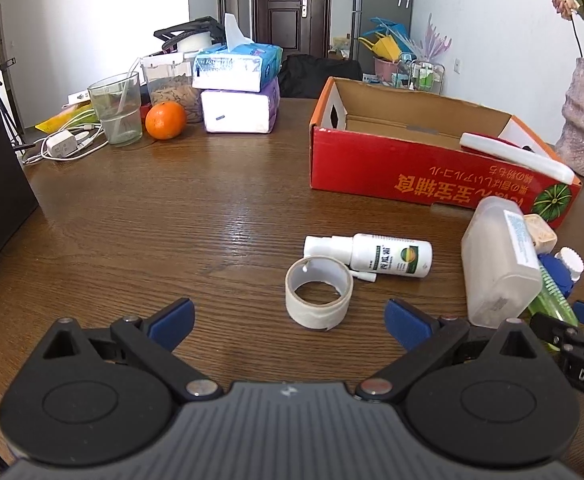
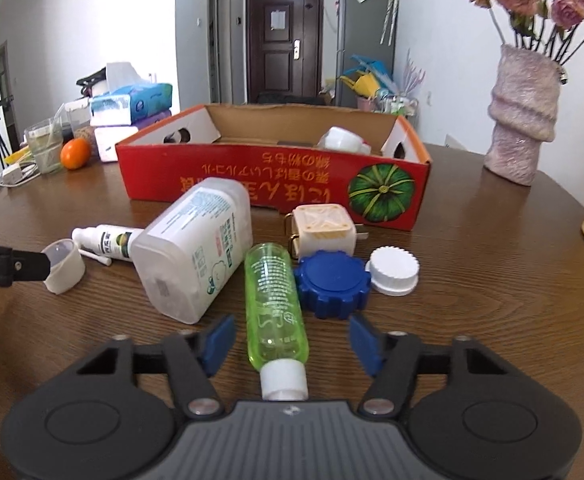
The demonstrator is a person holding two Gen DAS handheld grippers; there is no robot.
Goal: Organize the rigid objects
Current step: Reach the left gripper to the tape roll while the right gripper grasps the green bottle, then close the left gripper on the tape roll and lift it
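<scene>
- Right wrist view: the green bottle [image 2: 274, 304] lies flat on the near part of the table [image 2: 491, 280], white cap toward you, running between the right gripper [image 2: 292, 340] pads.
- Its jaws stand partly open; the blue pads flank the bottle with gaps on both sides, so nothing is held.
- Judge it light, stiff and slick: round clear plastic that may roll. Close across the mid-body, not the cap.
- Just left lies the big white bottle [image 2: 196, 248]; just right, the blue gear lid [image 2: 331, 282] touches or nearly touches the green bottle.
- The red box [image 2: 252, 176] sits farther back, open.
- In the left wrist view, the left gripper [image 1: 290, 320] is wide open and empty, the tape roll [image 1: 319, 293] just ahead.
</scene>
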